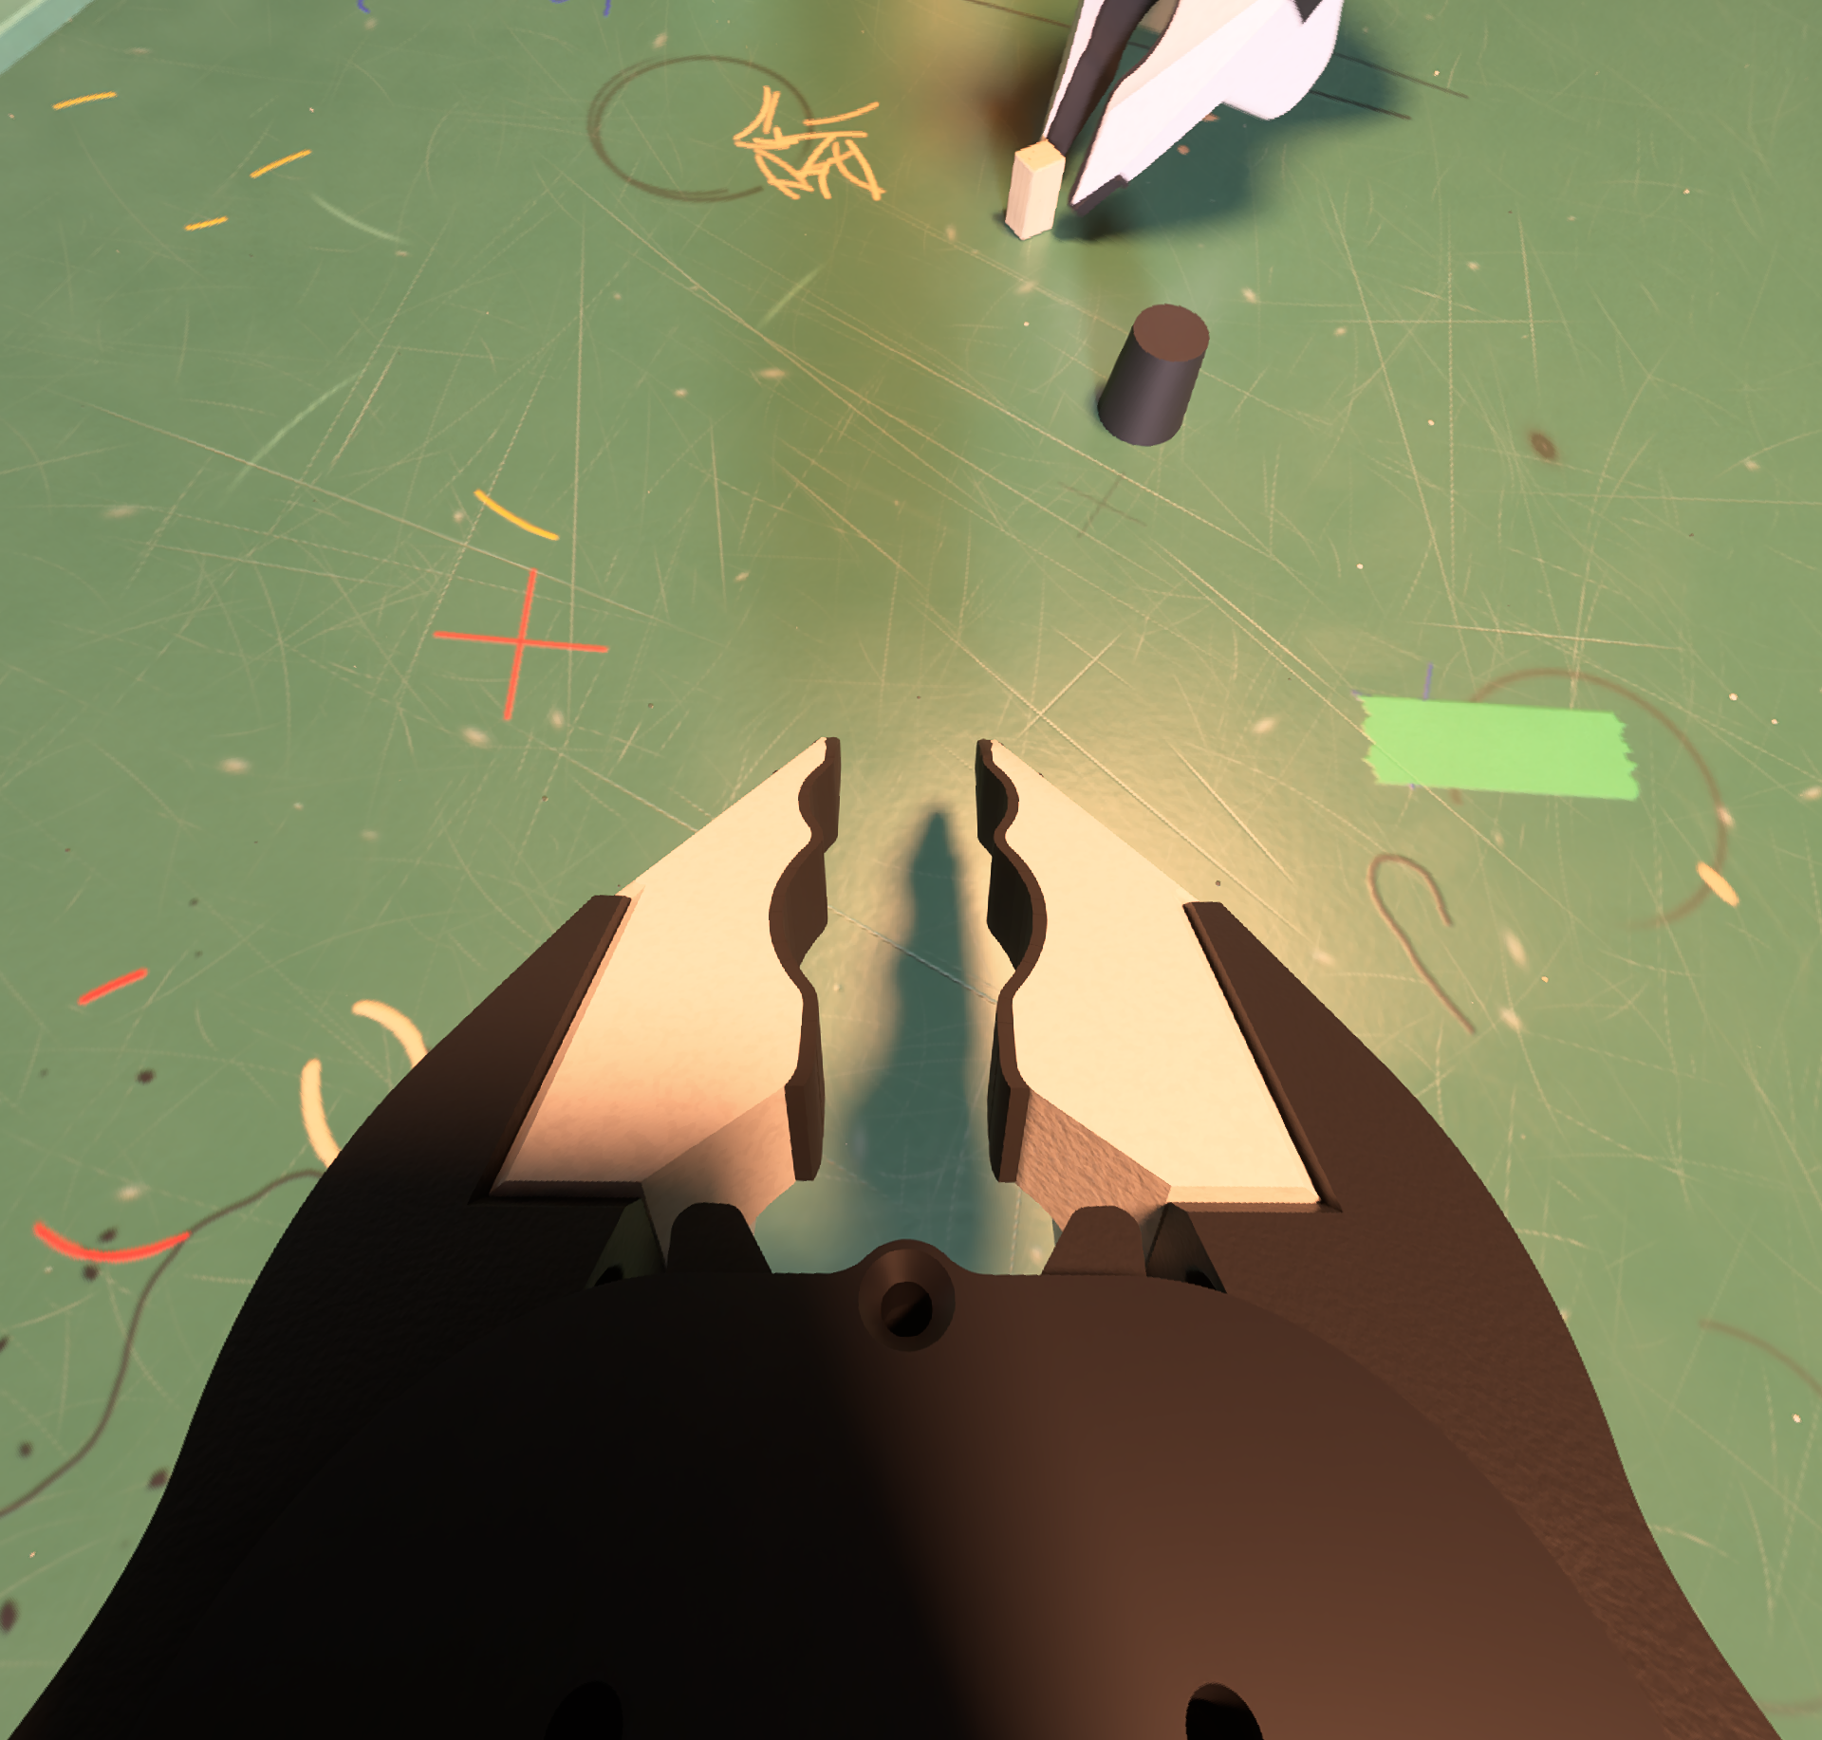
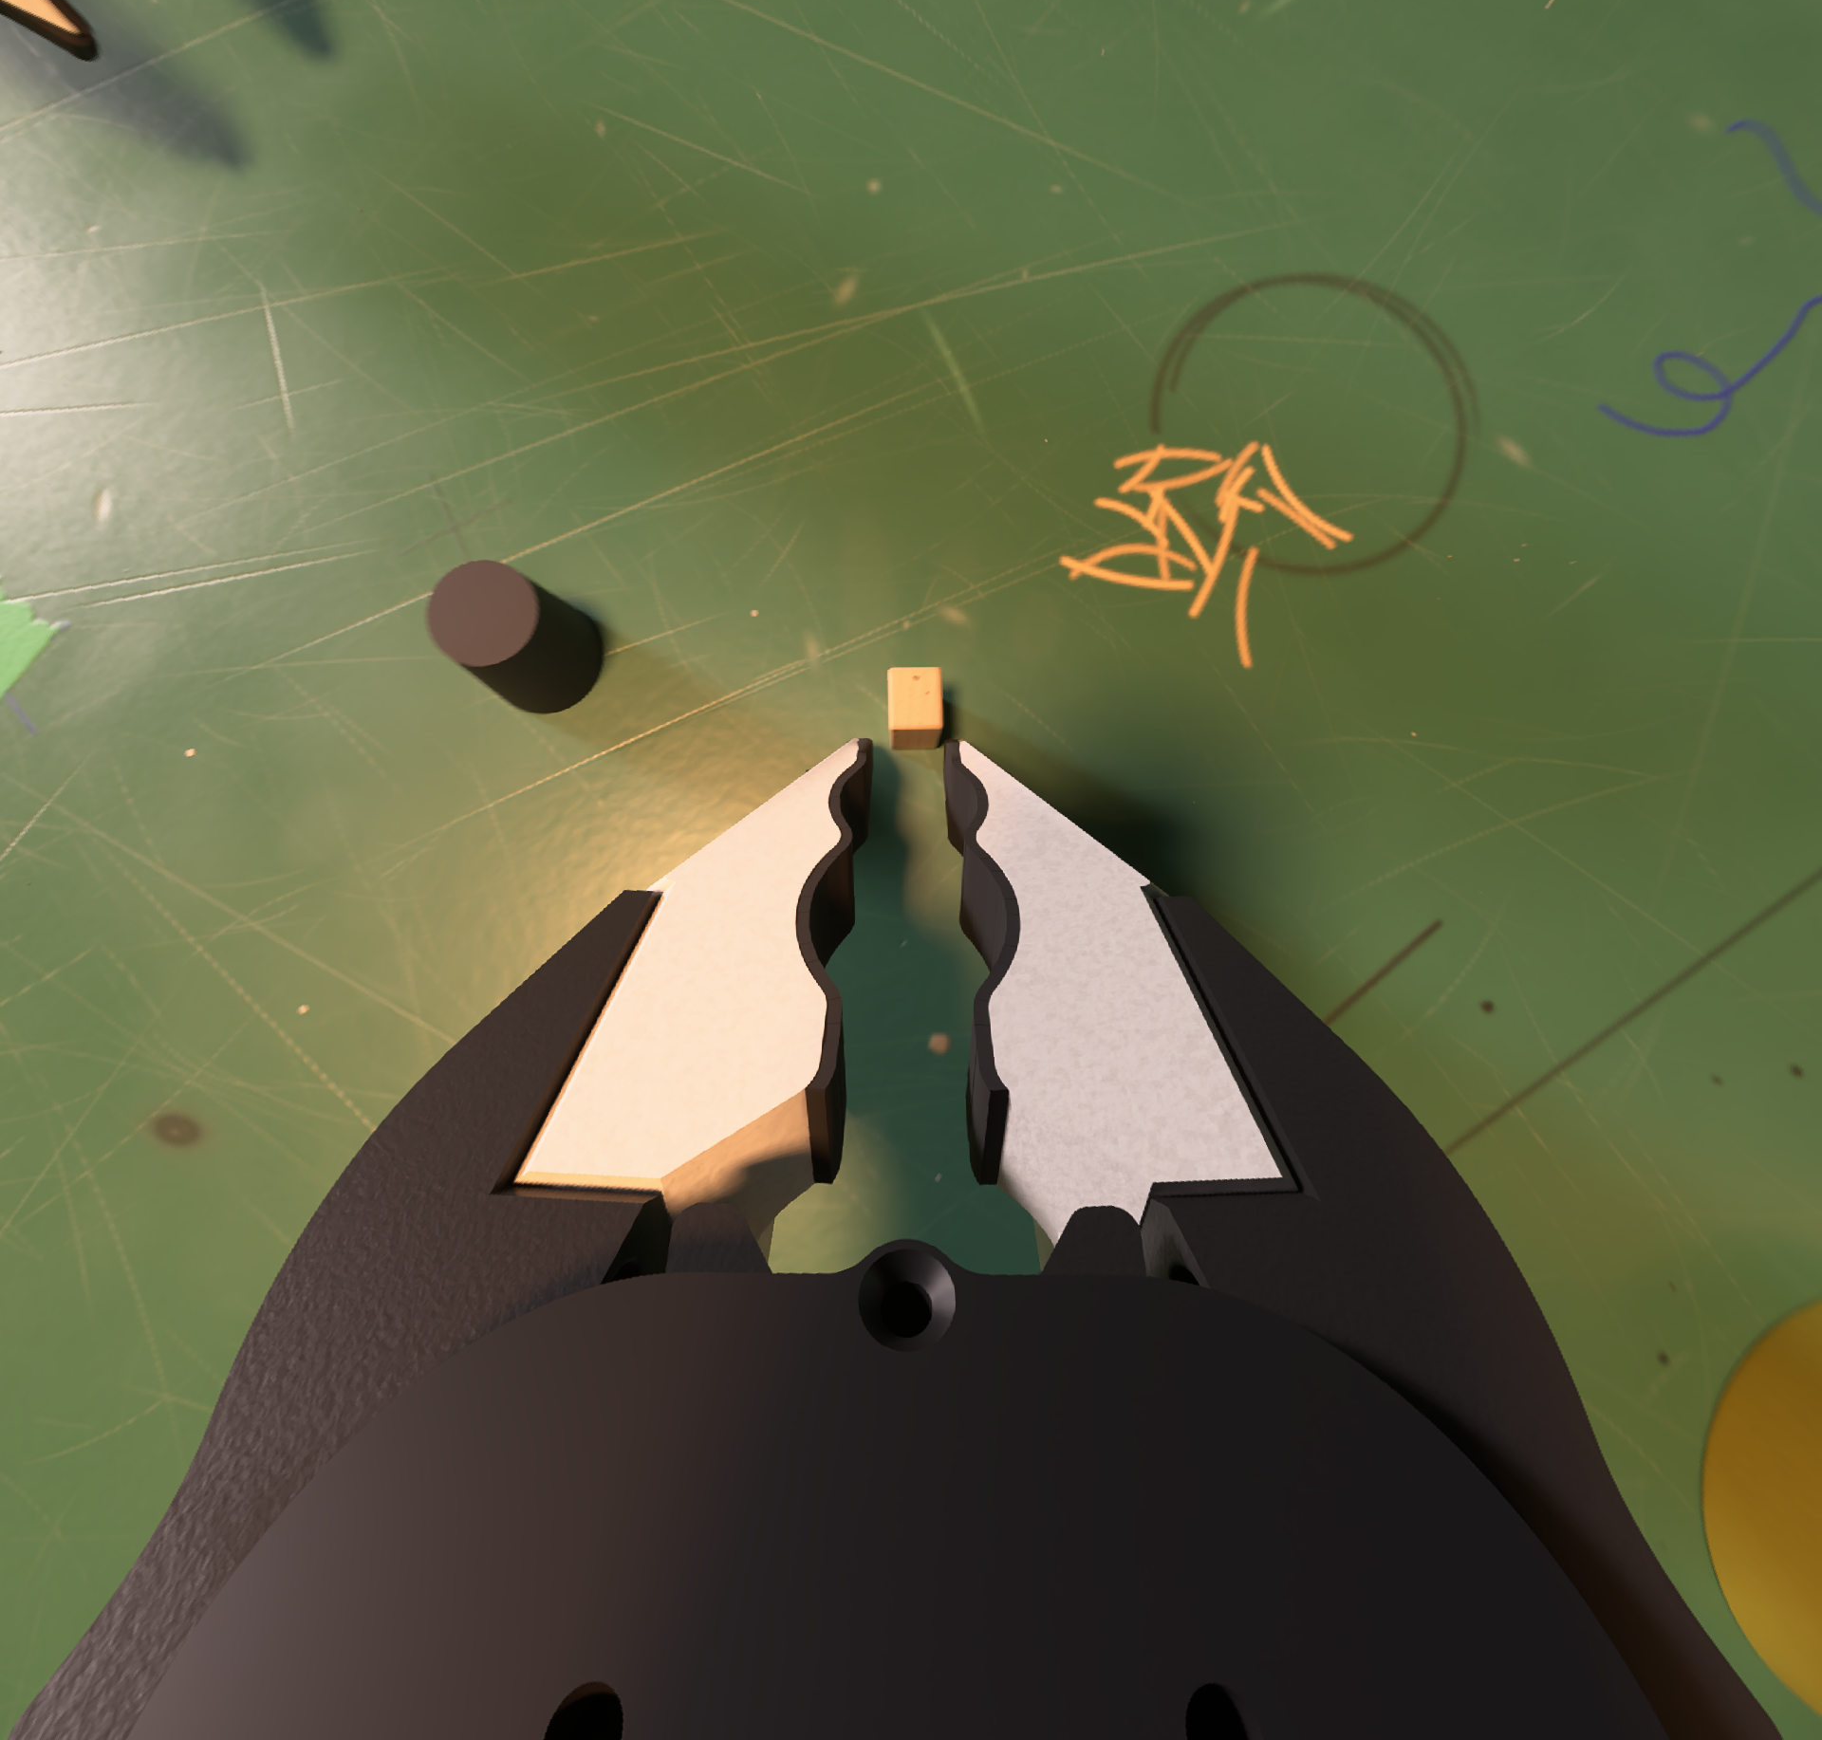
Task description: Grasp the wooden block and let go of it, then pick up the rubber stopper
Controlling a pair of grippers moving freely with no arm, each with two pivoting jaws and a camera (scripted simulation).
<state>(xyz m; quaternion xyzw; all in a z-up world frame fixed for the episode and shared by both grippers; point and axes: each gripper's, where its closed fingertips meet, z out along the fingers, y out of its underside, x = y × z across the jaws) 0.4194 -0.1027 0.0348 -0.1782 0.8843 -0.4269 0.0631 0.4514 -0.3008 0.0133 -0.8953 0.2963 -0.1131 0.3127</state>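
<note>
The wooden block (image 1: 1033,189) is small and pale and stands upright on the scratched green table (image 1: 887,530). In the right wrist view the wooden block (image 2: 915,707) sits just beyond the tips of my right gripper (image 2: 907,748), in line with the gap. That gripper is narrowly open and holds nothing; it also shows in the left wrist view (image 1: 1070,180), reaching down beside the block. The rubber stopper (image 1: 1154,377), a dark tapered cylinder, stands alone nearer than the block, and shows left of the right gripper (image 2: 513,633). My left gripper (image 1: 909,746) is open and empty, well short of both.
A strip of green tape (image 1: 1499,746) lies flat at the right. A yellow disc (image 2: 1775,1515) shows at the right wrist view's lower right edge. Pen scribbles, a red cross and drawn circles mark the table. The left gripper's fingertips (image 2: 44,12) show at the top left.
</note>
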